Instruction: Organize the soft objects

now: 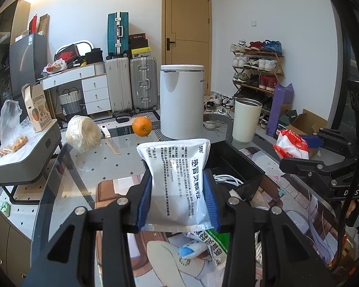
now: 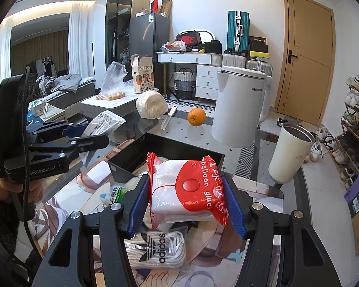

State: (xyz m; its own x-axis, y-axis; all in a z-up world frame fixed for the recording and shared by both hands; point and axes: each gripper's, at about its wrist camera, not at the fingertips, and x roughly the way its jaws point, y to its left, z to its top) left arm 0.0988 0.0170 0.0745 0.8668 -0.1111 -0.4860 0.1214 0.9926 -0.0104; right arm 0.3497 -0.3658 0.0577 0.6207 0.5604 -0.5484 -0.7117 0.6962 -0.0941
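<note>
With left gripper [image 1: 178, 197] clamped on the white sachet [image 1: 179, 179] and right gripper [image 2: 186, 203] on the balloon-glue packet [image 2: 186, 189], carry each level over the black box [image 2: 160, 148], releasing one at a time.

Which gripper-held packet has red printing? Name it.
The balloon glue packet, held in the right gripper. The medicine sachet in the left gripper is white with black text only.

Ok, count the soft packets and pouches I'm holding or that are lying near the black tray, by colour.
White packet with black print, in the left gripper: 1
Red-and-white balloon glue bag, in the right gripper: 1
Green-and-white packet: 1
Clear adidas pouch: 1
Total: 4
</note>
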